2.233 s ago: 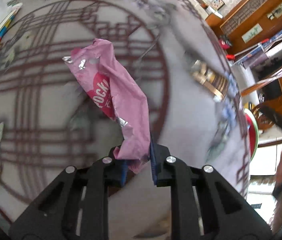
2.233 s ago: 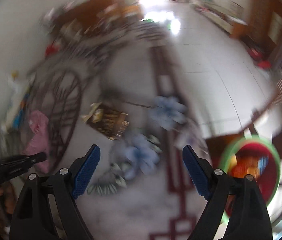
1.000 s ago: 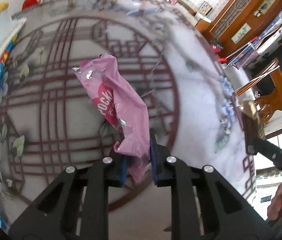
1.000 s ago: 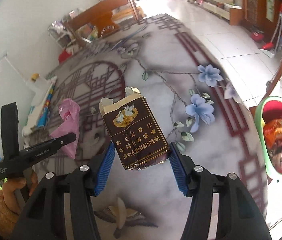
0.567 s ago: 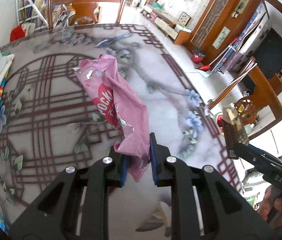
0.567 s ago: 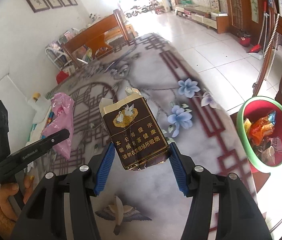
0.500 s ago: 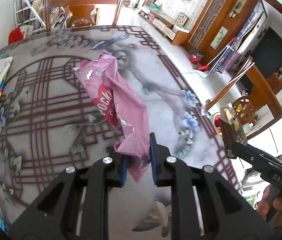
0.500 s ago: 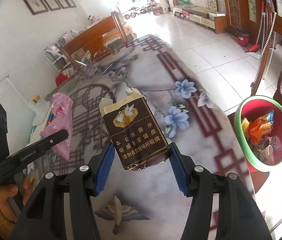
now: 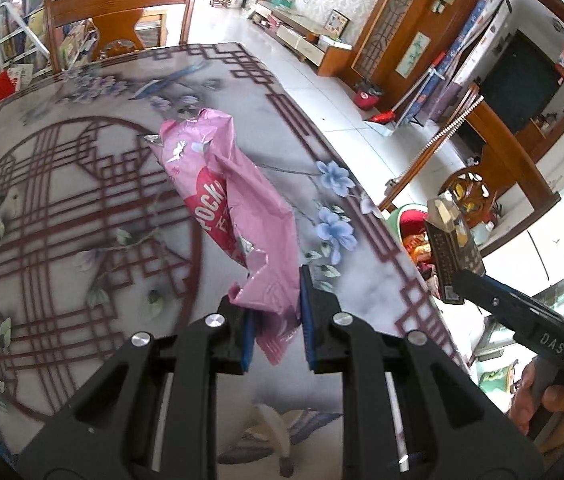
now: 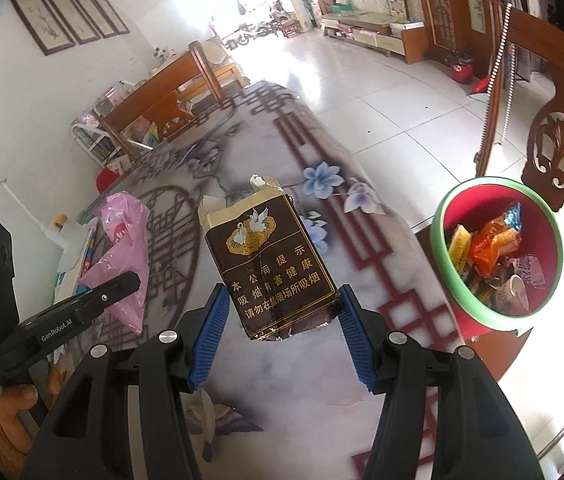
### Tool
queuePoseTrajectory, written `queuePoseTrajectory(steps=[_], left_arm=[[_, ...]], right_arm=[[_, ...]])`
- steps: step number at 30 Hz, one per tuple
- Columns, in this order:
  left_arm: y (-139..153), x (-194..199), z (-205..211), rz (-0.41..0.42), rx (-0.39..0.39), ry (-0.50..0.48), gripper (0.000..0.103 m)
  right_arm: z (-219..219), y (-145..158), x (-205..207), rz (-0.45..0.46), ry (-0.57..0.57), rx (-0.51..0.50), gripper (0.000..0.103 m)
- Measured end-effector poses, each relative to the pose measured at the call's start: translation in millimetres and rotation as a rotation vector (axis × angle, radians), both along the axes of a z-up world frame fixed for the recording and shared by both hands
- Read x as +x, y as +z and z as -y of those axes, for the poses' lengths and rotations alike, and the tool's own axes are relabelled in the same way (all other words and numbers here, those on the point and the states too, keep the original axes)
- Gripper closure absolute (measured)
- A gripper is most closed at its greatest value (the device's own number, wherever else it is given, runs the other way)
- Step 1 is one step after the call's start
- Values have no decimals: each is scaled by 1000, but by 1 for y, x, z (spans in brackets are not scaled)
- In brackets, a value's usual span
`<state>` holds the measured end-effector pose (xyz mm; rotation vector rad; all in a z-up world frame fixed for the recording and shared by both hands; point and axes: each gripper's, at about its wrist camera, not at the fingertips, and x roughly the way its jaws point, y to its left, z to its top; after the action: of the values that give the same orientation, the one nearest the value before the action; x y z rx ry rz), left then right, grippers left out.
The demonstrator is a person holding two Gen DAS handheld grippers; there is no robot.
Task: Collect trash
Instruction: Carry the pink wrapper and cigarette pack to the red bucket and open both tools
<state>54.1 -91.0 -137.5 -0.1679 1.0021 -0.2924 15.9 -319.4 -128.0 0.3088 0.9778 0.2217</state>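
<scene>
Both tongs have lifted clear of the desk: left tongs clamped on the pink wrapper, right tongs clamped on the cigarette pack, the bin now at two o'clock, ready for dropping.

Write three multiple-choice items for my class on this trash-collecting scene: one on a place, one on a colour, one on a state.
1. Where is the round red bin with the green rim?
A. on the patterned table
B. beyond the table's edge, lower down
C. on a chair

2. What colour is the crumpled foil snack wrapper?
A. pink
B. blue
C. yellow

3. How is the dark brown cigarette pack?
A. lying on the table
B. inside the bin
C. clamped in the right gripper

Answers: 1 B, the bin sits past the table edge; 2 A, pink, held in the left gripper; 3 C, both blue pads press its sides.
</scene>
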Motion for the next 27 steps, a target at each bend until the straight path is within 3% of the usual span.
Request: queuePoseTrajectory(steps=[27], left_arm=[[-2,18,172,4,1,-153,85]], right_arm=[[164,-3,-10,-3,-151,23,49]])
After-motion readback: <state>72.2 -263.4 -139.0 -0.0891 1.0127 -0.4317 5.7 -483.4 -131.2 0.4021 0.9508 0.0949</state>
